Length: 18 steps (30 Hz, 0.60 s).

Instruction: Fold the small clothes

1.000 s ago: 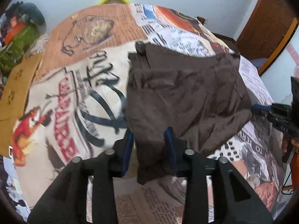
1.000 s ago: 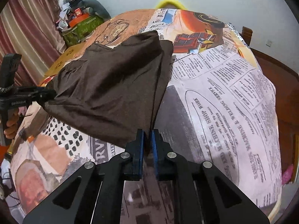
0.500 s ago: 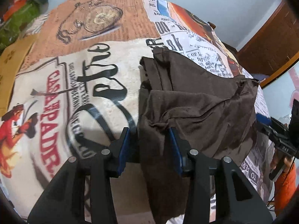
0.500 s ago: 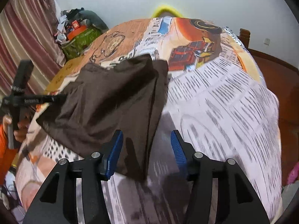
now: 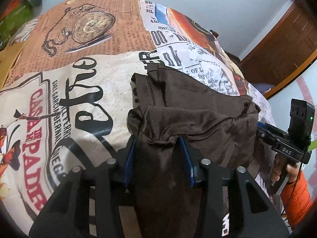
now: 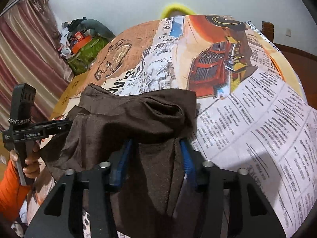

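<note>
A dark brown garment point(image 5: 198, 119) lies bunched and partly folded on the printed tablecloth point(image 5: 89, 91). Its near part hangs over the table edge. My left gripper point(image 5: 158, 158) has a thick fold of the garment between its blue pads point(image 5: 128, 162), and its jaws are closing on that fold. My right gripper point(image 6: 154, 158) stands at the garment's point(image 6: 138, 115) other near corner. Its jaws are closing too, with cloth hanging loosely between the pads point(image 6: 185, 158). Each view shows the other gripper at the garment's side, the right gripper point(image 5: 263, 130) and the left gripper point(image 6: 65, 124).
A person's hand in an orange sleeve point(image 6: 11, 188) holds each tool. Green bags and clutter point(image 6: 83, 47) stand by a curtain at the far left. A wooden door point(image 5: 281, 45) is at the right, and a chair back point(image 6: 267, 29) rises behind the table.
The right gripper let go of the garment corner, opened wide, and now narrows around the cloth again. Both grippers moved forward and the garment's near edge was laid over onto itself.
</note>
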Available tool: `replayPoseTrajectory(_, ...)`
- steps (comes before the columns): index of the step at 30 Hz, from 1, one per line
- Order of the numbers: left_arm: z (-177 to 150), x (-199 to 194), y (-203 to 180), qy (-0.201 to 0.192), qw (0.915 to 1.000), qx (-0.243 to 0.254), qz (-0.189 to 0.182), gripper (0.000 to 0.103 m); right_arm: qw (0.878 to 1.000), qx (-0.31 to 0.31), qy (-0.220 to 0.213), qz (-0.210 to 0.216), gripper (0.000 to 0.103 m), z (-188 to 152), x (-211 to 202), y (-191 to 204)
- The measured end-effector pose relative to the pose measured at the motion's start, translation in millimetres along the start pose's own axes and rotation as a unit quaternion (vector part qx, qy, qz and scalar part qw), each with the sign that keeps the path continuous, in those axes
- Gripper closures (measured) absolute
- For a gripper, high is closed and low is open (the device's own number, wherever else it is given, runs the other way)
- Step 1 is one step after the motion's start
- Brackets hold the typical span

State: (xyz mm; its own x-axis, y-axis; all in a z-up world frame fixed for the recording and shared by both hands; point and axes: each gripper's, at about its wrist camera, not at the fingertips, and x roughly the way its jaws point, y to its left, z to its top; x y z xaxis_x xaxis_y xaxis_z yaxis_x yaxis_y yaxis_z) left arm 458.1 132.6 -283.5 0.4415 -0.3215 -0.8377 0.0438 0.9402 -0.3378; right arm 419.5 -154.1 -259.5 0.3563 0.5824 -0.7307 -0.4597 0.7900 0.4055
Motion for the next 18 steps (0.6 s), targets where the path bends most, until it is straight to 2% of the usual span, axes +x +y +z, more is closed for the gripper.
replayPoseTrajectory(1,0,0,0,0.0,1.0,-0.001,-0.005,0.069,1.0,0.001,0.0,-0.001,0.079,0,1,1)
replayPoseTrajectory(3,1,1,-1,-0.002,1.0,-0.006,-0.008,0.082,1.0,0.005,0.005,0.005,0.087,1,2,1)
replayPoseTrajectory(5,1,-1,-1,-0.006,0.9999,-0.007,-0.008,0.09,1.0,0.008,0.005,0.009,0.089,2,2,1)
replayPoseTrajectory(8,1,-11,-5,-0.018,0.9998,-0.004,0.005,0.096,1.0,-0.005,-0.002,0.001,0.09,2,-5,8)
replayPoseTrajectory(15,-2,-61,-13,-0.062,0.9981,-0.004,0.003,0.097,0.999,-0.03,-0.034,0.005,0.091,9,-41,32)
replayPoseTrajectory(18,-6,-90,-17,-0.088,0.996,0.004,0.014,0.097,0.998,-0.048,-0.045,0.005,0.091,13,-55,50)
